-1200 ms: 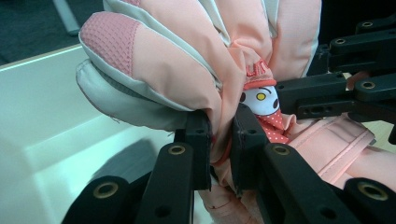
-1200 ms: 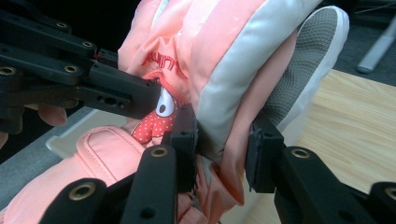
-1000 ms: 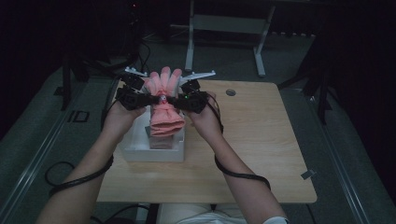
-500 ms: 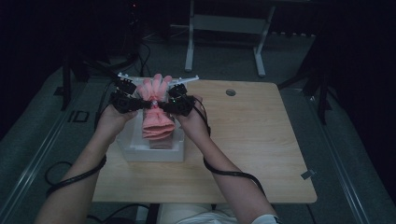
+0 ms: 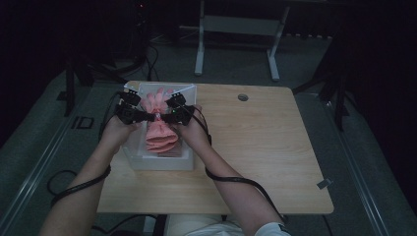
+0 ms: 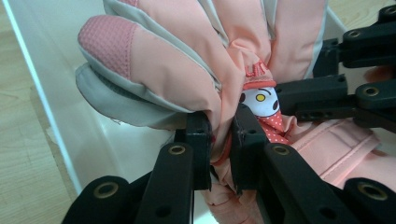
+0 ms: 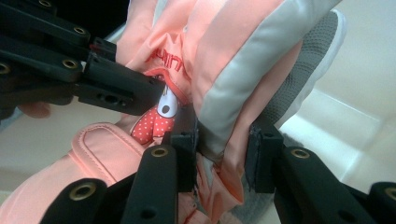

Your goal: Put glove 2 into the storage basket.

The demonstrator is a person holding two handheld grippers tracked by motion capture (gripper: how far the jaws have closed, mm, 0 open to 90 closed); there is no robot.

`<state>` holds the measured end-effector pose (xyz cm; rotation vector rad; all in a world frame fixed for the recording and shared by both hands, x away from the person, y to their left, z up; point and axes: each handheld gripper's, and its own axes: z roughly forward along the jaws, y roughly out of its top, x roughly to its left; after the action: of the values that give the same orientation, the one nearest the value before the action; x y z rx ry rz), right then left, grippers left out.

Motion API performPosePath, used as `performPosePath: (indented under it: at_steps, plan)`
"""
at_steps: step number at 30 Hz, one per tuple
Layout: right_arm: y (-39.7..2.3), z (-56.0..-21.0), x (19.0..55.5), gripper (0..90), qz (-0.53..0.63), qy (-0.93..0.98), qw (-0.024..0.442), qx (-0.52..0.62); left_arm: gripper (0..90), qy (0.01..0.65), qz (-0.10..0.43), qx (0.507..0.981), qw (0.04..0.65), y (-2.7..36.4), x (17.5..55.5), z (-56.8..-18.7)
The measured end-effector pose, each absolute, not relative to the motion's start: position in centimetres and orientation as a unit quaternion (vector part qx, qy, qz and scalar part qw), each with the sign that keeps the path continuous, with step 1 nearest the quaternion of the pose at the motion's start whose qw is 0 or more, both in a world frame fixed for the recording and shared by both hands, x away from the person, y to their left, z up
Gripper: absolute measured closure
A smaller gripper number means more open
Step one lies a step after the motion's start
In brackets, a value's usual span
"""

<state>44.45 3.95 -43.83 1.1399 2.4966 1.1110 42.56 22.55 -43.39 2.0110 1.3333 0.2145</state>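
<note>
Both grippers have come down and toward the upper left of the high view since the earlier frames: the padded pink-and-grey winter glove (image 5: 158, 118) hung above the clear plastic storage bin (image 5: 160, 162) a second ago, now it sits low inside it, cuff end toward the person.

Left gripper (image 5: 147, 116): jaws clenched on a bunched fold of the glove near the cartoon patch (image 6: 261, 100). Right gripper (image 5: 164, 118): jaws grasping the grey-trimmed side of the same glove, fabric pinched between the pads (image 7: 187, 144). The tips almost meet over the middle of the glove.

Judgement: placing step is nearly done; release is next, once the glove rests on the bin floor.

Room: white bin wall (image 6: 70, 116) just beside the glove fingers in the left gripper view, tight. Bin rim close on both sides of the hands in the high view. Light wooden table (image 5: 255, 147) to the right of the bin is free for withdrawal; best exit is straight up, then apart.
</note>
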Motion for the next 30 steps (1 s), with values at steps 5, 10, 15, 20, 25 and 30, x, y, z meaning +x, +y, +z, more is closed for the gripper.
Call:
performPosePath:
  at_steps: [5, 10, 15, 20, 25, 30]
  plan:
    - [4.3, -44.0, 45.1, 68.7, 0.354, 0.85, 0.079, 0.383, 79.6, 0.518, 0.082, 0.782, 0.336, 22.5, 43.1, -43.7]
    - [5.1, -44.3, 45.8, 68.7, 0.338, 0.855, 0.082, 0.385, 79.6, 0.527, 0.087, 0.783, 0.319, 22.5, 43.6, -44.0]
    - [5.6, -45.0, 46.0, 68.6, 0.338, 0.852, 0.067, 0.394, 79.5, 0.529, 0.097, 0.791, 0.292, 22.4, 43.5, -44.4]
    - [6.1, -45.6, 46.0, 68.6, 0.319, 0.86, 0.066, 0.394, 79.5, 0.519, 0.122, 0.809, 0.249, 21.4, 43.4, -44.6]
    - [6.3, -46.0, 46.2, 68.6, 0.299, 0.864, 0.057, 0.401, 79.2, 0.514, 0.131, 0.817, 0.225, 20.7, 43.5, -44.9]
    - [6.4, -46.5, 46.8, 66.2, 0.262, 0.866, 0.024, 0.425, 76.5, 0.506, 0.127, 0.832, 0.191, 19.9, 43.7, -45.4]
